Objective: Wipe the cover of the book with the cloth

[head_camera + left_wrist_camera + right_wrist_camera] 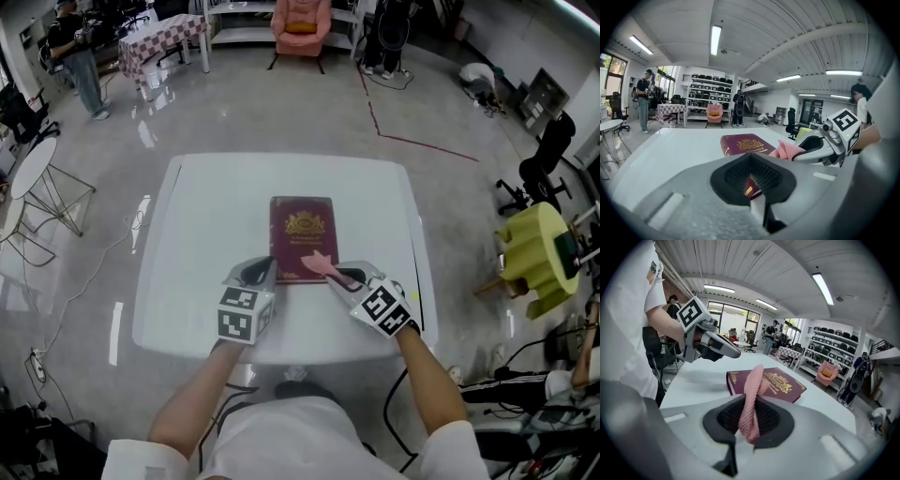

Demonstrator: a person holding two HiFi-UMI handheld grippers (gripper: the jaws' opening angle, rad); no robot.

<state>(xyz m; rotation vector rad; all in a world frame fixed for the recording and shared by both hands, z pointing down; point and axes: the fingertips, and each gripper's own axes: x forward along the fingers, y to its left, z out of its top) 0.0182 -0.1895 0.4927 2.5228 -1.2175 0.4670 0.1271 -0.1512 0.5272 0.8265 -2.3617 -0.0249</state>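
Just beyond right gripper (341, 276): book (303, 228), cloth (318, 263) overlapping

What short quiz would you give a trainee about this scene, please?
1. True or false: the cloth is pinched between the right gripper's jaws.
2. Where does the book lie? A: on the table. B: on the floor. C: on a chair.
3. Fill in: the left gripper is clamped on the near edge of the ___.
Key: 1 true; 2 A; 3 book.
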